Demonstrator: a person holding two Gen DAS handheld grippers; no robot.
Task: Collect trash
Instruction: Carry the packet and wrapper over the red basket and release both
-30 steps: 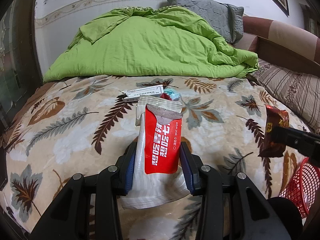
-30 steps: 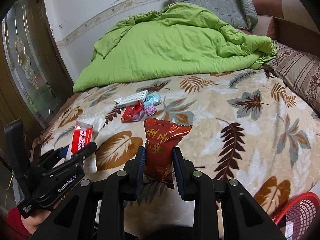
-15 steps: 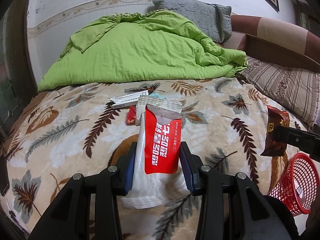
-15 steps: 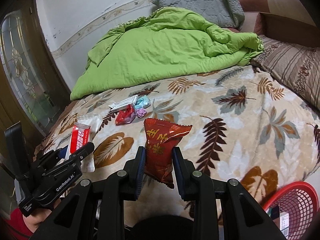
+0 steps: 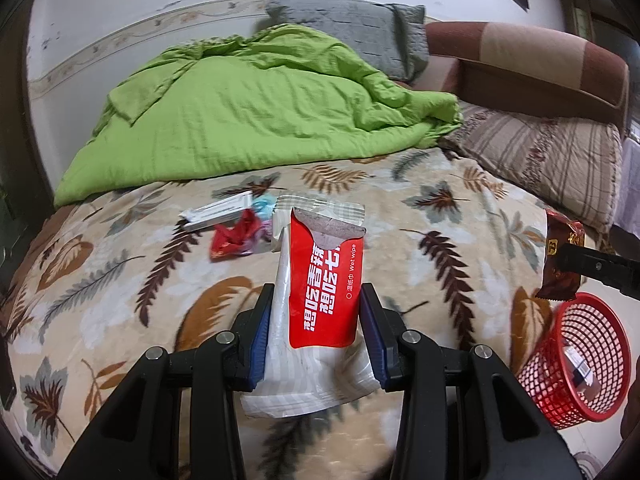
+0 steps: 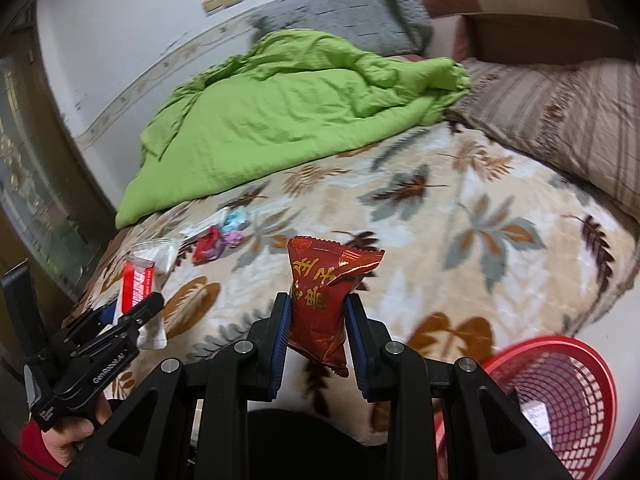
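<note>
My left gripper is shut on a red and white wet-wipe packet, held upright above the leaf-patterned bedspread. My right gripper is shut on a dark red snack wrapper; in the left wrist view that snack wrapper hangs just above the red mesh basket. More trash lies mid-bed: a white flat box, a red crumpled wrapper and a light blue wrapper. The right wrist view shows the wet-wipe packet in the left gripper at lower left, and the basket at lower right.
A green duvet and a grey pillow fill the far half of the bed. A striped pillow and a brown headboard stand on the right. The basket holds some boxes. A dark door frame borders the left.
Both grippers have swung to the right with their loads, so the bed slid left in both views and the red basket has come well into view. The grips have not changed.
</note>
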